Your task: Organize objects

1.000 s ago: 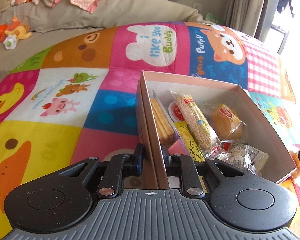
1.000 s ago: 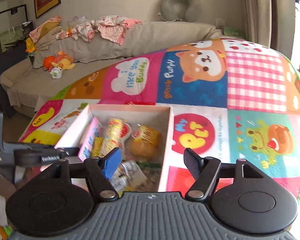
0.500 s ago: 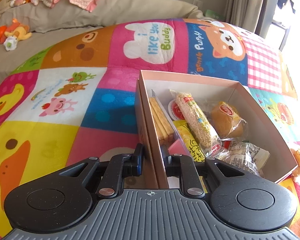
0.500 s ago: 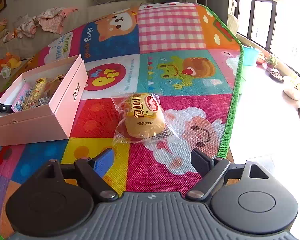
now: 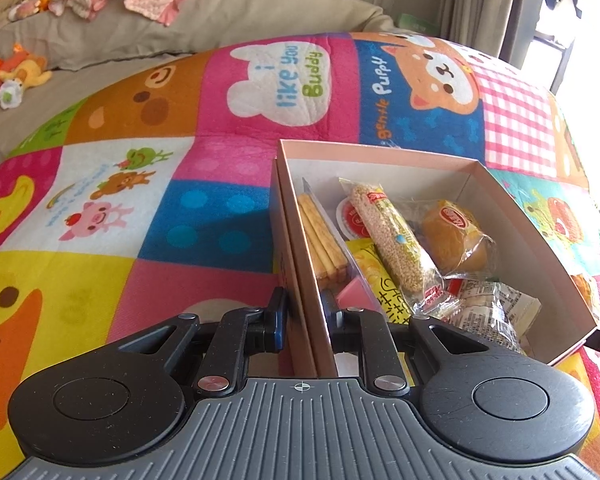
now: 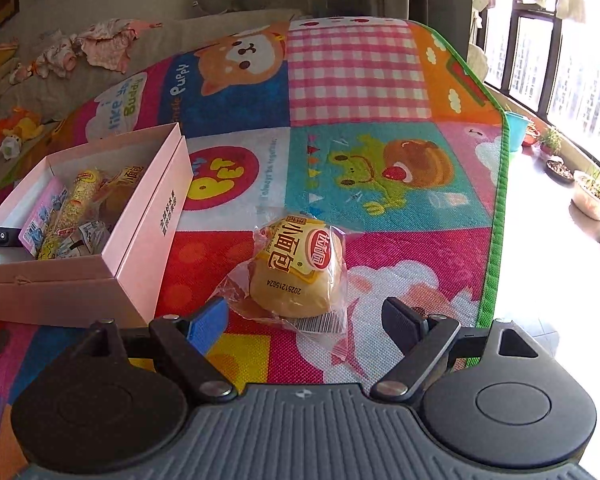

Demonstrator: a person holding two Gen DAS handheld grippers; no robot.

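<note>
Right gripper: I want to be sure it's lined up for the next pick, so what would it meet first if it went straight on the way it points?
The wrapped bun on the mat, just ahead of the open right gripper; depth is hard to judge.

Bright daylight, sharp fisheye pictures.
The window (image 6: 572,64) at right glares white; the mat (image 5: 180,216) bows toward the edges.

Hidden behind the left gripper (image 5: 305,316): the pink box (image 5: 384,154) near corner and lowest snacks. Cut off at three o'clock: plant pots (image 6: 592,196) (washed out by window glare). Too small to read: side print on the box.
</note>
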